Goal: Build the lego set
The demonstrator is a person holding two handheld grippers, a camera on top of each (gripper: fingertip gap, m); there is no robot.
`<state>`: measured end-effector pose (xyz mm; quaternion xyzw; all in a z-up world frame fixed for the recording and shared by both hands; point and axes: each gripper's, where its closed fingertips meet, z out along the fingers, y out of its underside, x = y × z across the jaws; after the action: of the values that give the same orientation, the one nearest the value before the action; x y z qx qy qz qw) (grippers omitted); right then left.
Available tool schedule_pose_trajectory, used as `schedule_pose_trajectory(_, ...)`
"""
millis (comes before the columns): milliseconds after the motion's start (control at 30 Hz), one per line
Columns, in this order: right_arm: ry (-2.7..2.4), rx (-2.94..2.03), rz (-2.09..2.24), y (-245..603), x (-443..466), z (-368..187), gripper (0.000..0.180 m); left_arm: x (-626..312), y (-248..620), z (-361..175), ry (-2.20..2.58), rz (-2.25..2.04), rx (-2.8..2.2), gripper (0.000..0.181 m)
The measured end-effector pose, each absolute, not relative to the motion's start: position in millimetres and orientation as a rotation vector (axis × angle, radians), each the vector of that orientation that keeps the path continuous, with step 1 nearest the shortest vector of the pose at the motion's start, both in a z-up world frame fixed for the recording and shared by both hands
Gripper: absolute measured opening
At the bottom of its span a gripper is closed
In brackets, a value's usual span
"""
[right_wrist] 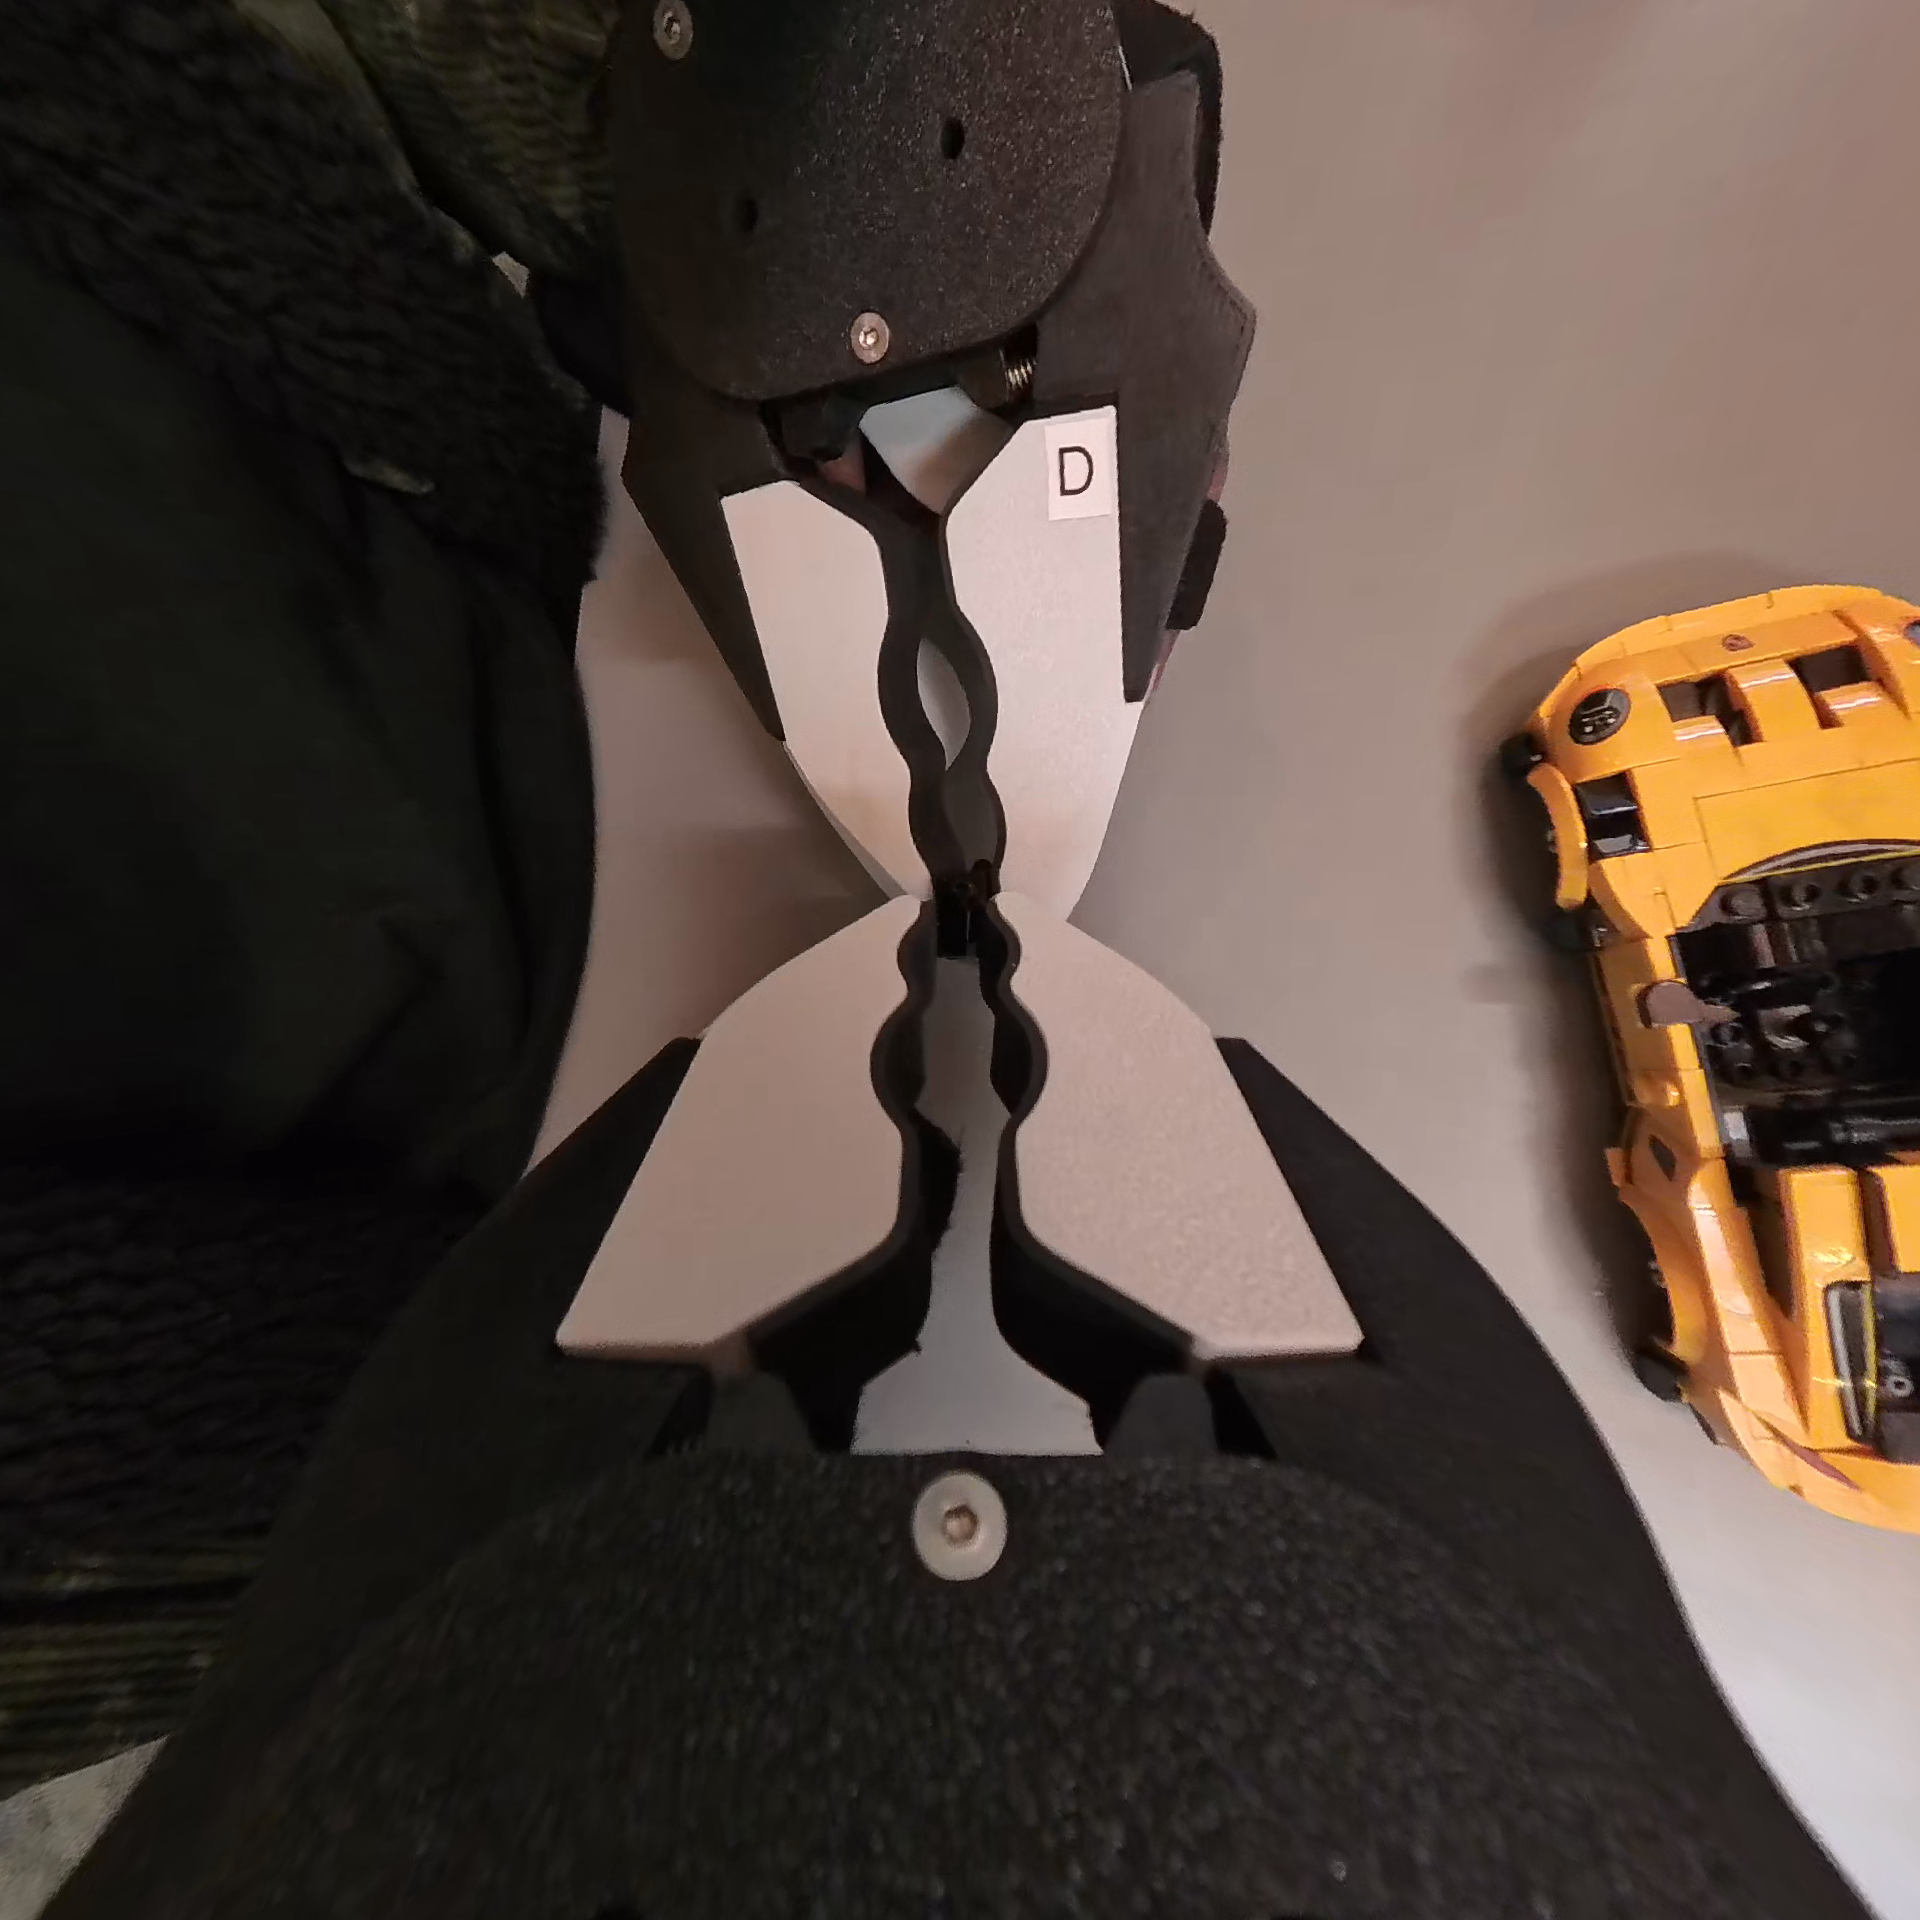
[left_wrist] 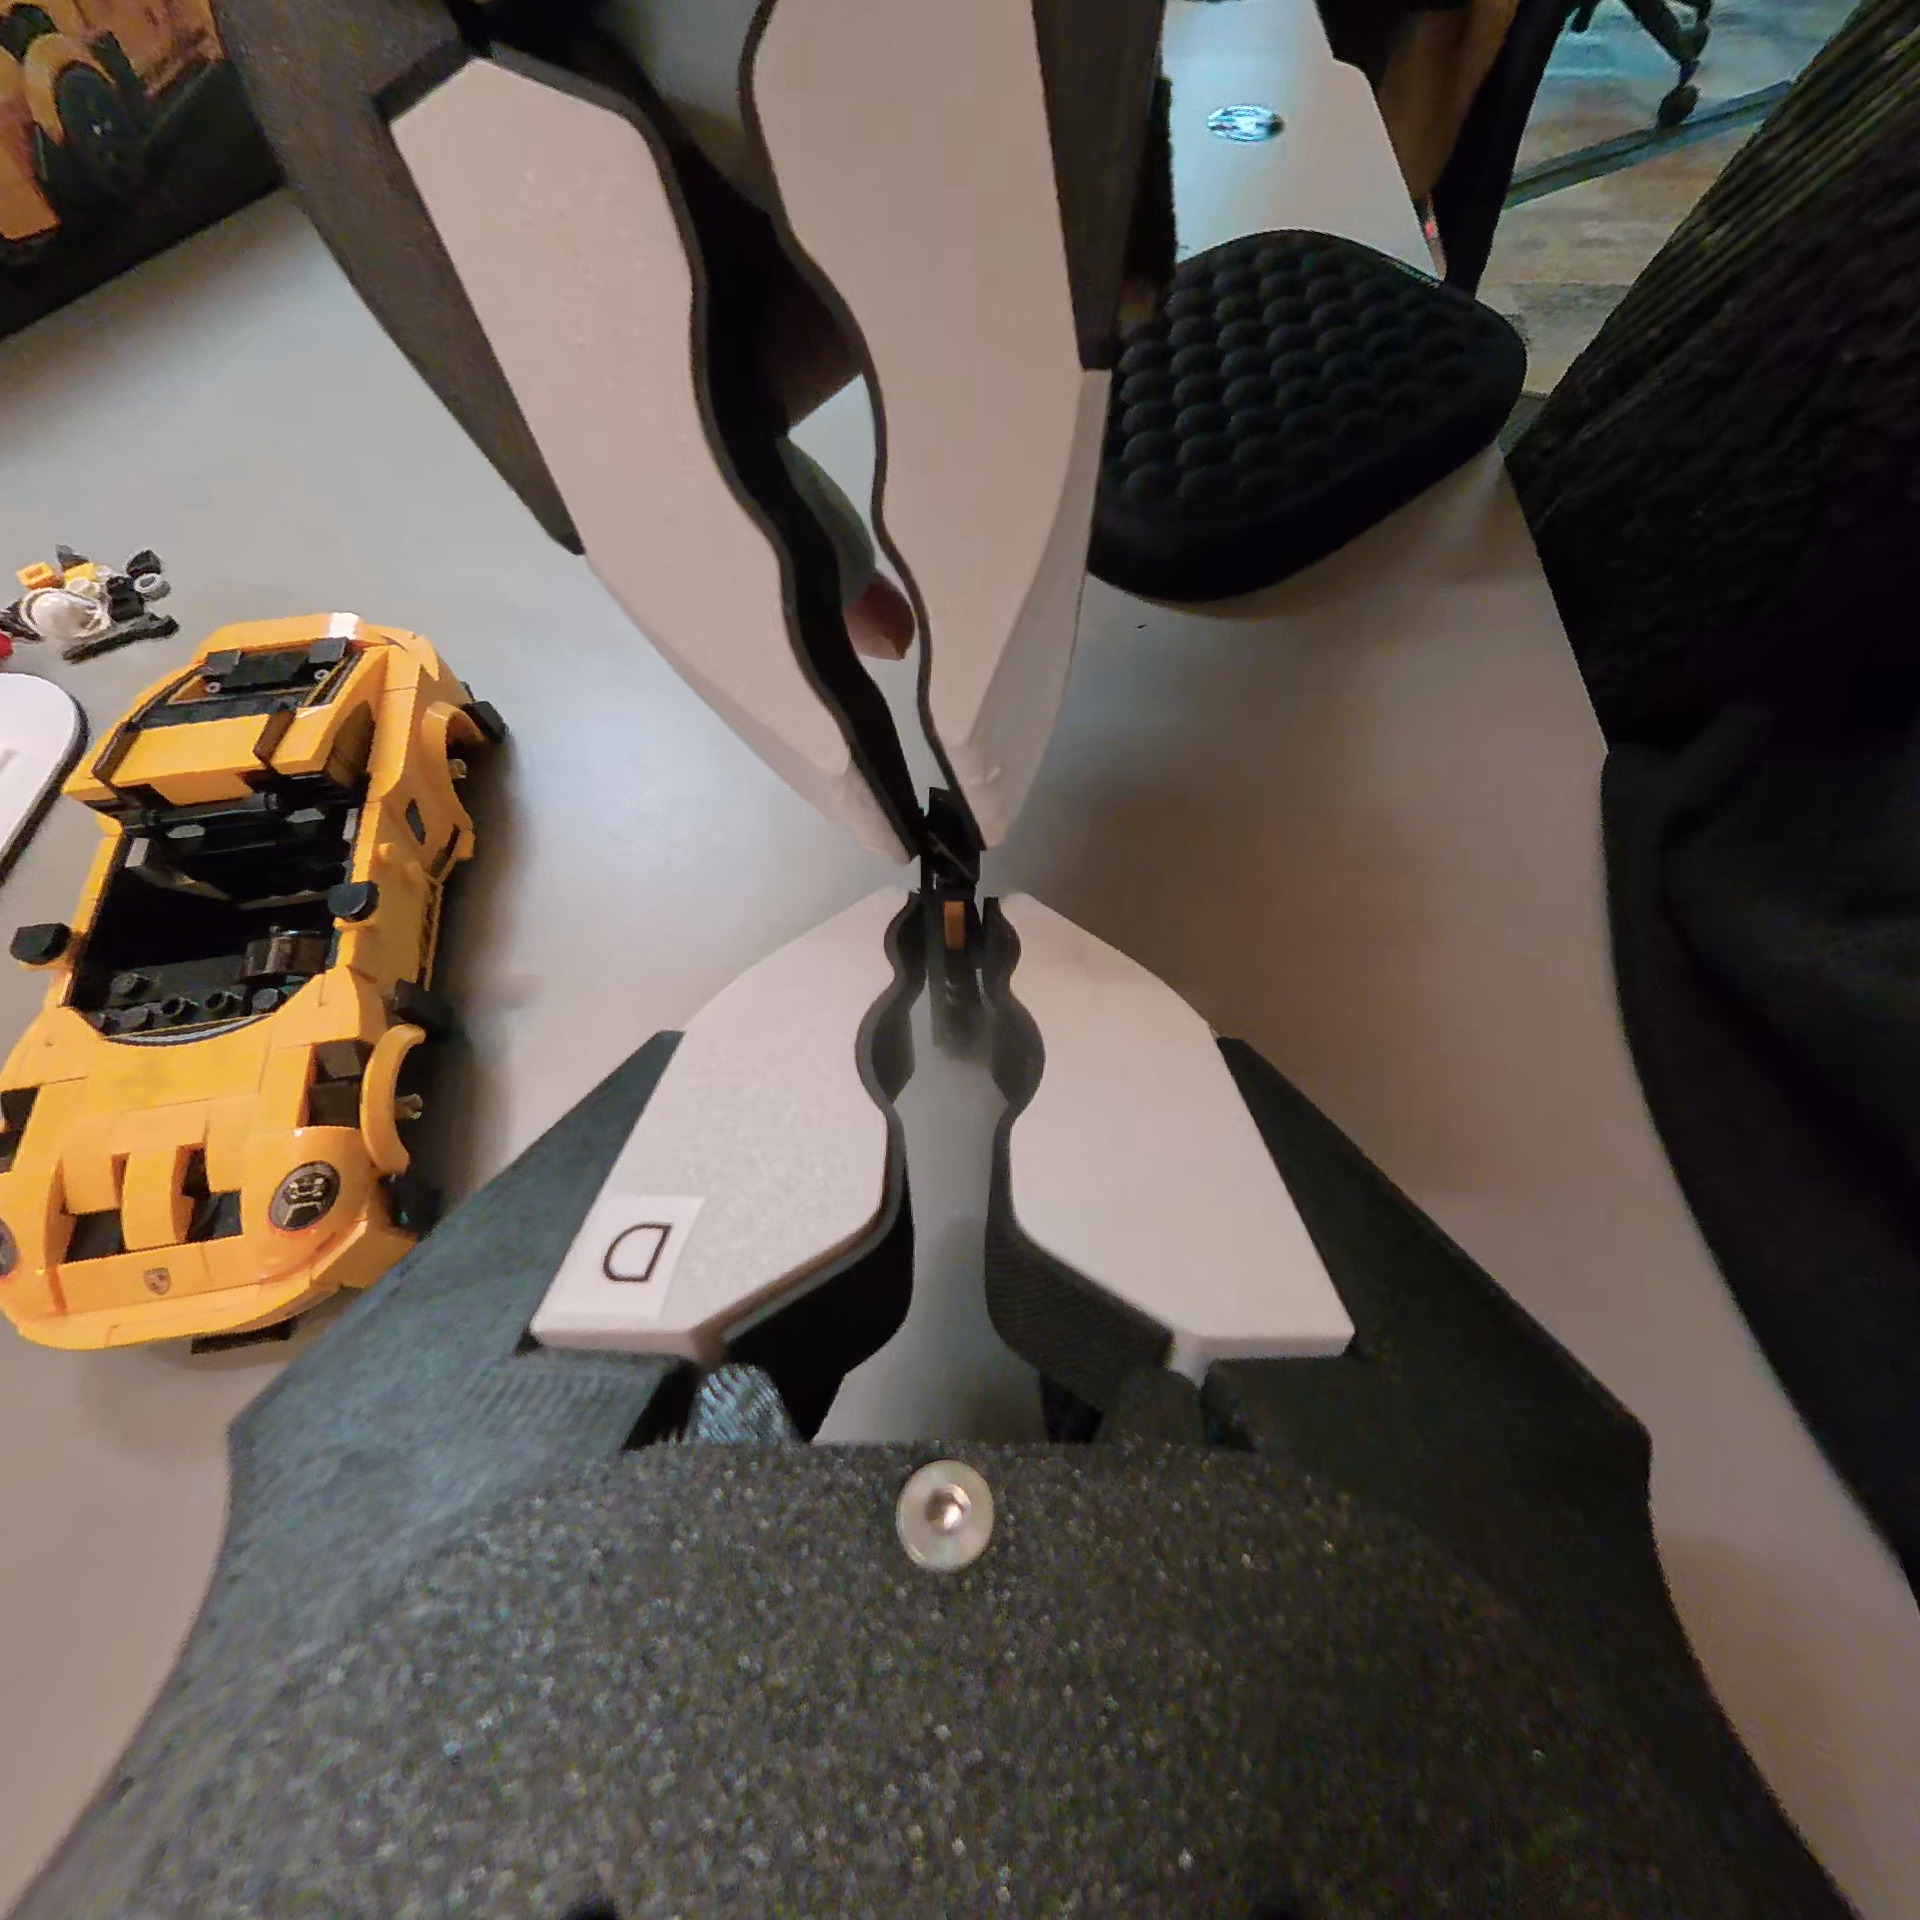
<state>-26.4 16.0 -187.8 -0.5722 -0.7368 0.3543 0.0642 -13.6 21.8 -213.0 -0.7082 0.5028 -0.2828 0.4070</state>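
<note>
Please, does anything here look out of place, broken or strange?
Nothing looks damaged or spilled. The yellow car sits upright on the table, roof still missing, wheel arches empty. Loose pieces lie in a small heap behind it. The left gripper and right gripper meet tip to tip on a small black piece.

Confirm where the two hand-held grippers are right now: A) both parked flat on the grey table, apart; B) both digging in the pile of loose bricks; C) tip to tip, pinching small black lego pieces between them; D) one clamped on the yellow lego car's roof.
C: the left gripper and right gripper meet tip to tip on small black lego pieces, while the yellow lego car sits untouched on the grey table.
</note>
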Motion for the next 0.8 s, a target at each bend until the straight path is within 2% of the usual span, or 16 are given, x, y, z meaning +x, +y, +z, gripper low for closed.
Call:
schedule_pose_trajectory(533, -2.198, -1.644, 1.078, 18, -31, -179, 0.012, -14, 23, -213, 1.240, -0.744, -1.811, 0.010)
schedule_pose_trajectory(800, -2.159, -1.446, 0.758, 21, -28, -178, 0.008, -15, 25, -213, 1.204, -0.766, -1.843, 0.010)
